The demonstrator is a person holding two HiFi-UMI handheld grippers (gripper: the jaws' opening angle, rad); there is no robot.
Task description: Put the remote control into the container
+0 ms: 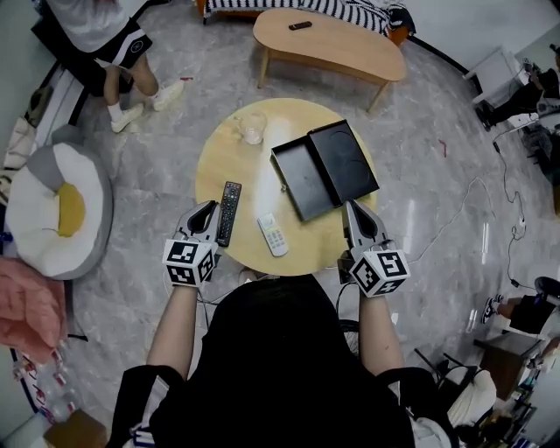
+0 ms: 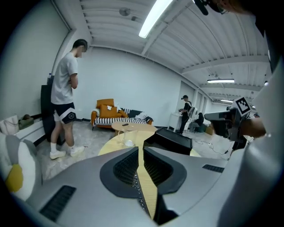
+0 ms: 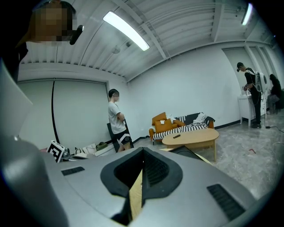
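Black remote control (image 1: 229, 213) lies flat on the round wooden table (image 1: 223, 157), lengthwise toward the near-left edge, outside the container (image 1: 302, 181) and well apart from it. A white remote control (image 1: 272, 234) lies just to its right, tilted, close to the near rim, also outside the container. Container is black and shallow, opened out w/ its two halves side by side on the table's right half; the inside looks bare. Left gripper (image 1: 210, 207) hangs just left of the black remote, tip alongside it; whether it touches can't be told. Its own view shows the left gripper (image 2: 141, 149) clenched shut w/ nothing held, only a thin slit of tabletop showing between the pads, and the container (image 2: 172, 140) ahead to the right. Right gripper (image 1: 349, 206) sits at the table's near-right edge, tip just beside the container's near side; its own view shows the right gripper (image 3: 142, 153) clenched too, pads together, empty. Farther back on the round table stands a glass jug (image 1: 253, 127), left of the container, also seen in the left gripper view (image 2: 128, 138). Beyond that an oval coffee table (image 1: 337, 45) carries a small dark remote (image 1: 300, 25), w/ a striped sofa (image 3: 179, 127) behind. A person (image 1: 112, 39) in white top and dark shorts stands on the floor at far left; a white cushion (image 1: 39, 210) w/ yellow centre lies near the left wall.
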